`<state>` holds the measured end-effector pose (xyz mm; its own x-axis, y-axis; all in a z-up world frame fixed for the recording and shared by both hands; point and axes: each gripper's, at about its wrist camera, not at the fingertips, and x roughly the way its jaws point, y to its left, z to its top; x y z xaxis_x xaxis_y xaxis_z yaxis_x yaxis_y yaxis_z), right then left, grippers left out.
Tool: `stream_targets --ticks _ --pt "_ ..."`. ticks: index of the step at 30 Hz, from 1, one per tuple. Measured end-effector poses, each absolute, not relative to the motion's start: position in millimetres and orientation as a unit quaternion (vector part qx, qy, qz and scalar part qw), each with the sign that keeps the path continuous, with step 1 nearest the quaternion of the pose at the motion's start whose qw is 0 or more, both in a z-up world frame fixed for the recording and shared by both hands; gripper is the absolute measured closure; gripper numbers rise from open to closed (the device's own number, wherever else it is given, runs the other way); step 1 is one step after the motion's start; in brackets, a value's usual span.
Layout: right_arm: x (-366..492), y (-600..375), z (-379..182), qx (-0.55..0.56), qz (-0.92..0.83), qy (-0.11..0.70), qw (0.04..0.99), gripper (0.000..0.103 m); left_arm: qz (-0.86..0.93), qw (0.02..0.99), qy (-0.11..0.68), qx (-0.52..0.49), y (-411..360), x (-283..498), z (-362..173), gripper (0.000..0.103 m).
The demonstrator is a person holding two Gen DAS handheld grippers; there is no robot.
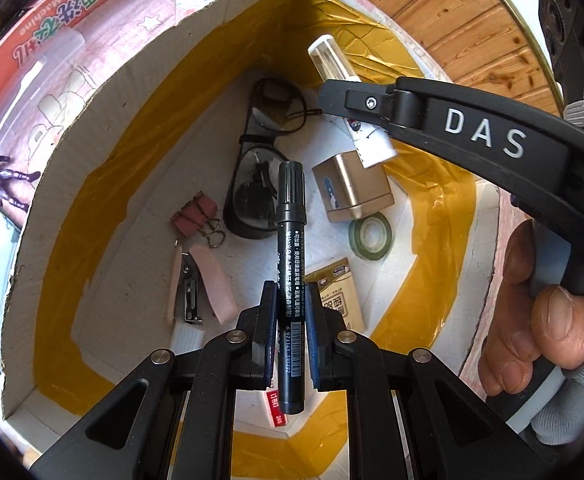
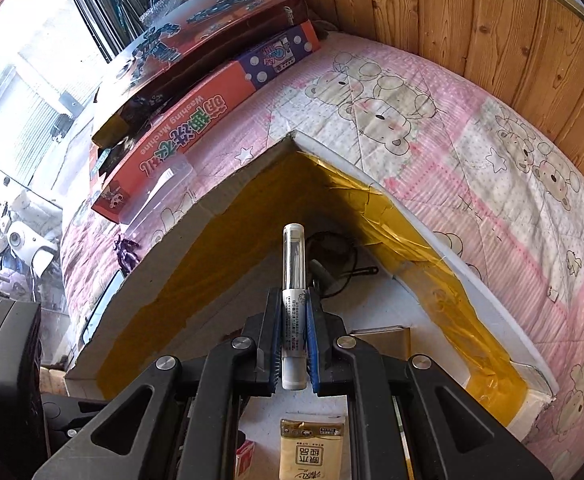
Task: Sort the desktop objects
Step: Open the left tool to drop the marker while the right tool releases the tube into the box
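my left gripper (image 1: 290, 320) is clamped on a black marker (image 1: 290, 216) over the taped cardboard box (image 1: 104, 168). my right gripper (image 2: 294, 320) pinches a white glue stick (image 2: 293, 300) above the same box.

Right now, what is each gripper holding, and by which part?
The left gripper clamps the black marker on its barrel's lower half. The right gripper clamps the white tube on its labelled middle, clear cap forward.

Both wrist cams look steeply down, close, into the same taped cardboard box (image 1: 92, 128), prob. overlapping mid-floor.
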<state>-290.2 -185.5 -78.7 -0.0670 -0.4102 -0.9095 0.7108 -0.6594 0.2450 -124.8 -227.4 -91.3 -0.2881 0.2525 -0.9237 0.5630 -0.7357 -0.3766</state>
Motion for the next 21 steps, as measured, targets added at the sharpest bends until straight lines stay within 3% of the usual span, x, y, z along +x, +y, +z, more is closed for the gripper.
stream_targets --ticks 10,14,21 --pt "-303.1 -189.5 -97.9 0.578 -0.715 0.133 0.37 0.089 -0.714 0.097 0.356 0.595 -234.1 -123.8 -98.9 0.09" --pt "-307.4 -182.6 -94.3 0.578 -0.72 0.12 0.365 0.081 -0.712 0.109 0.352 0.598 -237.0 -119.1 -97.5 0.079" --pt "-300.7 -170.4 -79.4 0.573 -0.721 0.116 0.372 0.081 -0.722 0.114 0.333 0.596 -236.2 -102.2 -82.8 0.078"
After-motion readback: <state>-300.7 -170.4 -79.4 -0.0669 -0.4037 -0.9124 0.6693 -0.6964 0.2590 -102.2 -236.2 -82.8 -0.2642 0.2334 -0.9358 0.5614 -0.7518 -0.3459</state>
